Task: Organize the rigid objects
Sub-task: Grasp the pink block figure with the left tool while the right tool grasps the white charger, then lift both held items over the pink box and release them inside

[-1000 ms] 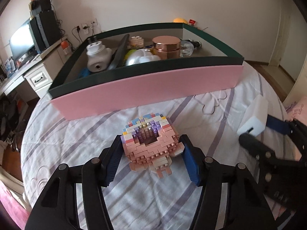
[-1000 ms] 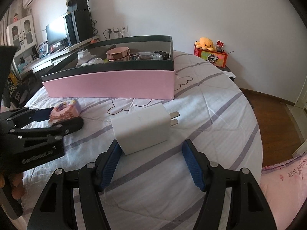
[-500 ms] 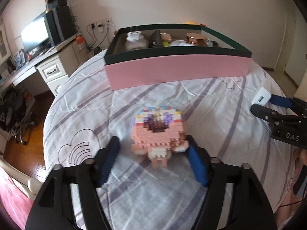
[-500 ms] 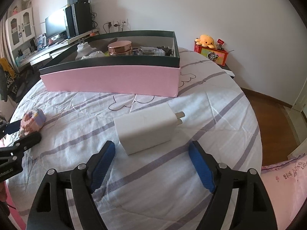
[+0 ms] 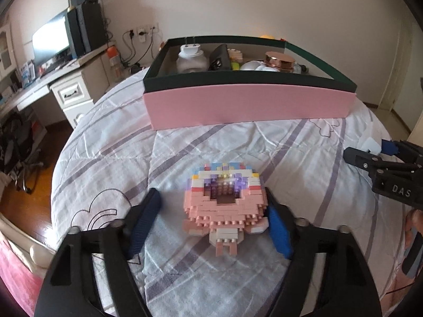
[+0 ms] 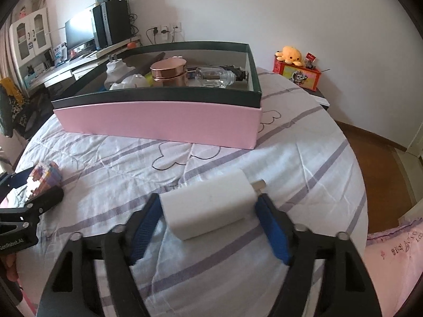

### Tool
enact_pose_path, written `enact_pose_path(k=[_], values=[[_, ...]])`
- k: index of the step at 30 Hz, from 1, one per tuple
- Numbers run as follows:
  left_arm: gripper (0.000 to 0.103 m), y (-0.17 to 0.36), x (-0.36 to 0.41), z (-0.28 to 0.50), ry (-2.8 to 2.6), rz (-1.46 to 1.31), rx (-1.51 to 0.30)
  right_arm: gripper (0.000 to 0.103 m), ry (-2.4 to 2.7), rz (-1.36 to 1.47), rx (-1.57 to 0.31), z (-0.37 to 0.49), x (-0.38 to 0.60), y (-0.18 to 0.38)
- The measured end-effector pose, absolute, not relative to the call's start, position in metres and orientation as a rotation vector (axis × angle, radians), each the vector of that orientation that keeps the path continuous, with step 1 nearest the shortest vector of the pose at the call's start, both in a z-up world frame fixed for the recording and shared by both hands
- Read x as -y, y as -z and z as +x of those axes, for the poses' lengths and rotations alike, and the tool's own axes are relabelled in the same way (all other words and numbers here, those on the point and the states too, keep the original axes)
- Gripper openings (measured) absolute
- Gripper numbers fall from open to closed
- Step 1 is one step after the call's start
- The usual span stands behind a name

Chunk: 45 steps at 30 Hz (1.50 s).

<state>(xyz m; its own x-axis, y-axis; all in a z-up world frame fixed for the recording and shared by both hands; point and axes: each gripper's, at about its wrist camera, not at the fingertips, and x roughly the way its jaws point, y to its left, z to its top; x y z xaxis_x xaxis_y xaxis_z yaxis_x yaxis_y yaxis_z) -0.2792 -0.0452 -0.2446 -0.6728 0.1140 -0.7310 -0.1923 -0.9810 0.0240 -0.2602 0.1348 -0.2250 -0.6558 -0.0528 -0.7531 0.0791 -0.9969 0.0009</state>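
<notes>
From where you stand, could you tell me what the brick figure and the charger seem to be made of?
Brick figure: probably hard plastic, shown by its studded little bricks with a slight gloss. Charger: likely smooth matte white plastic, with metal-looking prongs at one end.

A round bed (image 6: pixel 317 163) carries everything here; it is covered with a white quilt that has purple stripes and outline drawings of clouds. Directly on it lies a long pink box (image 6: pixel 158 124) with a dark green rim, placed toward the far edge of the bed. A white charger (image 6: pixel 208 206) lies nearer to the near edge, with its metal prongs pointing to the right edge. A pink brick-built toy (image 5: pixel 224 206) lies also toward the near edge, well apart from the charger and from the box.
</notes>
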Motion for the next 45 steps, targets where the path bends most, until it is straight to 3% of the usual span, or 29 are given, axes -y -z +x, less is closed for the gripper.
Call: enact_pose_path(k=[1, 7, 22, 29, 45], values=[[0.053, 0.244, 0.043, -0.278, -2.719, -1.164, -0.159, 0.067, 2.795, 1.265, -0.052, -0.260, -0.134, 0.225], [0.053, 0.243, 0.038, -0.276, -2.741, -1.148, -0.199, 0.055, 2.804, 1.247, -0.034, -0.258, -0.138, 0.225], [0.053, 0.230, 0.042, -0.262, -2.746, -1.119, -0.188, 0.055, 2.786, 1.227, 0.026, -0.255, -0.142, 0.222], [0.053, 0.207, 0.052, -0.246, -2.771, -1.036, -0.190, 0.055, 2.726, 1.173, 0.138, -0.237, -0.139, 0.211], [0.053, 0.127, 0.069, -0.237, -2.880, -0.768, -0.166, 0.055, 2.735, 0.845, 0.023, -0.214, -0.100, 0.122]])
